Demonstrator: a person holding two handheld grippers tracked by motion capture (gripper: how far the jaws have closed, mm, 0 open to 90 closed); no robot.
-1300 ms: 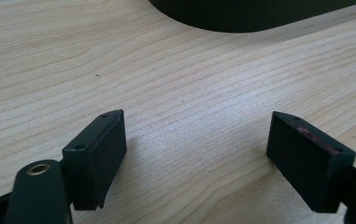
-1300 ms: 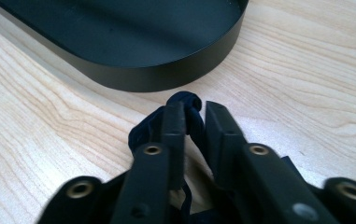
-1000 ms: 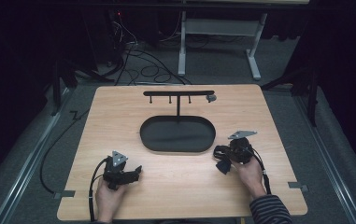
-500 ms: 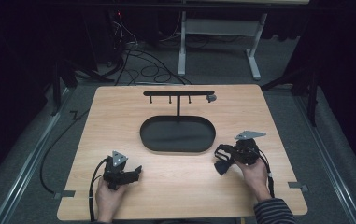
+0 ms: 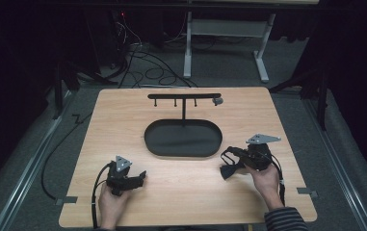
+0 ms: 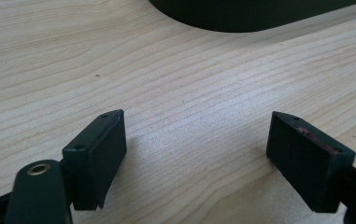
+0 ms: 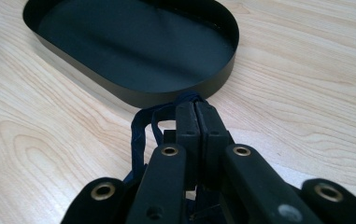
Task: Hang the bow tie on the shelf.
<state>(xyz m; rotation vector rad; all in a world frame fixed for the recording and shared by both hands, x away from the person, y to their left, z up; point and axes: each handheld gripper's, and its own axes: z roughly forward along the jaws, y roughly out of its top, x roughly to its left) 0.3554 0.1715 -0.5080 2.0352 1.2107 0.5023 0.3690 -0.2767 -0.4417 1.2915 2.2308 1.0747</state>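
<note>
A black oval tray (image 5: pixel 148 139) lies mid-table, with a T-shaped hook stand (image 5: pixel 184 96) rising from its far edge. My right gripper (image 5: pixel 226 158) hovers just right of the tray and is shut on a dark blue strap (image 5: pixel 227 171). The strap's loop (image 7: pixel 139 130) hangs from the pressed jaw tips (image 7: pixel 196 106), close to the tray's wall (image 7: pixel 133 93). At the front left my left gripper (image 5: pixel 141 177) rests low over the wood. Its jaws stand wide apart around bare table (image 6: pixel 196 140), and the tray's edge (image 6: pixel 241 18) lies beyond them.
A small grey piece (image 5: pixel 217 101) hangs at the right end of the stand's bar. The wooden table (image 5: pixel 123 120) has its edges on all sides. Cables (image 5: pixel 147 62) and a desk frame (image 5: pixel 263 53) lie on the floor beyond it.
My right gripper has drifted a little to the right and risen slightly, still shut on the strap. The left gripper has not moved.
</note>
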